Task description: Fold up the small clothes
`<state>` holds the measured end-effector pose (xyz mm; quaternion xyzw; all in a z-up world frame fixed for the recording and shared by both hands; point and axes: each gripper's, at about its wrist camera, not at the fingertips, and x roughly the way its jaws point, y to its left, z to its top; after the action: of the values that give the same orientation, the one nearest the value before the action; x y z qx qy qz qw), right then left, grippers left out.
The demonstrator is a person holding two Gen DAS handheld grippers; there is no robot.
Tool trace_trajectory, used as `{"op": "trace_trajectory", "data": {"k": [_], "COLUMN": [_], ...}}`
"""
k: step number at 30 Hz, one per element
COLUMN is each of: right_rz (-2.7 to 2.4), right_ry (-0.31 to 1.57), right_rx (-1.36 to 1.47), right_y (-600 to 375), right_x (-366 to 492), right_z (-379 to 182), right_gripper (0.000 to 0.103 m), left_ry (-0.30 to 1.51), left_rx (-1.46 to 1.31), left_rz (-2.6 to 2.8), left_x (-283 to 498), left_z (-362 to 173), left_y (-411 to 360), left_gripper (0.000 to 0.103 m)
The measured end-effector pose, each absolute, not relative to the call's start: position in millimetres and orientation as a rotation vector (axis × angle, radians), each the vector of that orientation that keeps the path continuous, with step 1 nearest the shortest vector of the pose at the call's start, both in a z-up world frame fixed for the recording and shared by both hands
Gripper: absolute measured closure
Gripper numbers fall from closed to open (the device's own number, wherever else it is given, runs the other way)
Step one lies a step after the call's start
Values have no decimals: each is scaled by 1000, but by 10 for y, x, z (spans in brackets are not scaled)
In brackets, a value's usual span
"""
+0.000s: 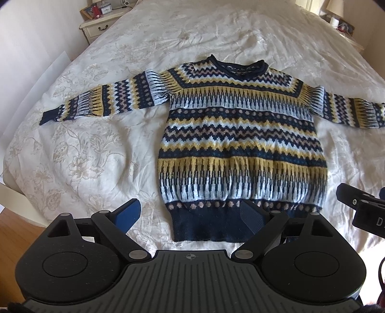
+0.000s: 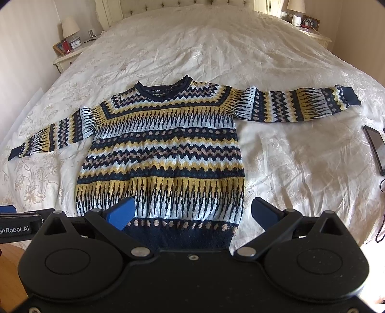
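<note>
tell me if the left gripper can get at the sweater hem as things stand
Probably yes: the left gripper is open just above the sweater hem, with nothing in between.

A home bedroom is shown. Ahead of the jaws, a wide bed (image 2: pixel 264 60) is covered by a cream floral-embroidered quilt, with a tufted headboard (image 2: pixel 187 4) at its far end. 2 pale bedside tables (image 2: pixel 67 60) are placed at either side of it, each topped by a shaded lamp (image 2: pixel 69 26); a small clock (image 2: pixel 75 43) is seen on the left 1. Wooden flooring (image 1: pixel 21 224) is visible beside the bed.
</note>
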<state>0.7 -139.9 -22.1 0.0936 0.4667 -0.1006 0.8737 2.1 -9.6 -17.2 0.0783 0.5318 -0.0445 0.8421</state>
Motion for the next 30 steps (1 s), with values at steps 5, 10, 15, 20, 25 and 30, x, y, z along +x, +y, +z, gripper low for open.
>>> {"op": "trace_trajectory", "data": {"k": [5, 10, 15, 20, 25, 30], "right_rz": [-209, -204, -199, -193, -185, -175], "right_ry": [981, 992, 1007, 1025, 1045, 1064], "right_rx": [196, 202, 206, 210, 213, 213], "right_y": [-1408, -1415, -1425, -1436, -1417, -1400], "right_x": [16, 39, 53, 82, 129, 211], "right_z": [-236, -245, -261, -269, -307, -342], "right_gripper": [1, 1, 1, 1, 1, 1], "left_ry": [1132, 1140, 1150, 1163, 1177, 1193], "left_rx": [163, 164, 163, 163, 158, 156], "left_rz": [-94, -92, -88, -84, -78, -71], "left_x": [32, 51, 60, 75, 115, 200], "left_z": [-193, -211, -237, -272, -302, -345], "left_y": [-101, -104, -100, -92, -76, -60], "left_gripper": [13, 13, 13, 13, 13, 13]}}
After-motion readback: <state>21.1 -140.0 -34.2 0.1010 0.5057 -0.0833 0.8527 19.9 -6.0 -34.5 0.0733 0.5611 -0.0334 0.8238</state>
